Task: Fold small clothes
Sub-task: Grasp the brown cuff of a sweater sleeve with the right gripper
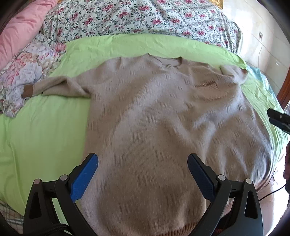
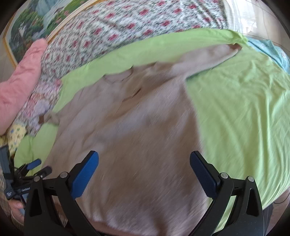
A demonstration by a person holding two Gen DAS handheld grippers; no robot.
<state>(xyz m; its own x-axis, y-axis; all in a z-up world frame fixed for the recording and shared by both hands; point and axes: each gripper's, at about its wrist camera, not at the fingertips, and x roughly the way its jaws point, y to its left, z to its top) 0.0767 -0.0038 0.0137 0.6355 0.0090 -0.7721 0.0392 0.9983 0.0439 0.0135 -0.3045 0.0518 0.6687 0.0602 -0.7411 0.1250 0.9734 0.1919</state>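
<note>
A beige knit sweater (image 1: 154,112) lies flat on the green sheet (image 1: 41,127), neckline at the far side, hem toward me. Its left sleeve (image 1: 59,85) stretches out left and ends in a brown cuff (image 1: 27,91). The right sleeve (image 2: 204,58) points to the far right corner. My left gripper (image 1: 143,159) hovers open over the lower body of the sweater, nothing between its blue pads. My right gripper (image 2: 144,159) is open too, above the sweater's (image 2: 130,127) lower right part. The right wrist view is blurred by motion. The other gripper (image 2: 34,167) shows at the left edge there.
A floral quilt (image 1: 136,16) is bunched along the far side of the bed, with a pink pillow (image 1: 21,30) and a pale floral cloth (image 1: 23,72) at the left. Bare green sheet (image 2: 244,109) spreads to the right of the sweater. A light blue cloth (image 2: 270,49) lies at the far right.
</note>
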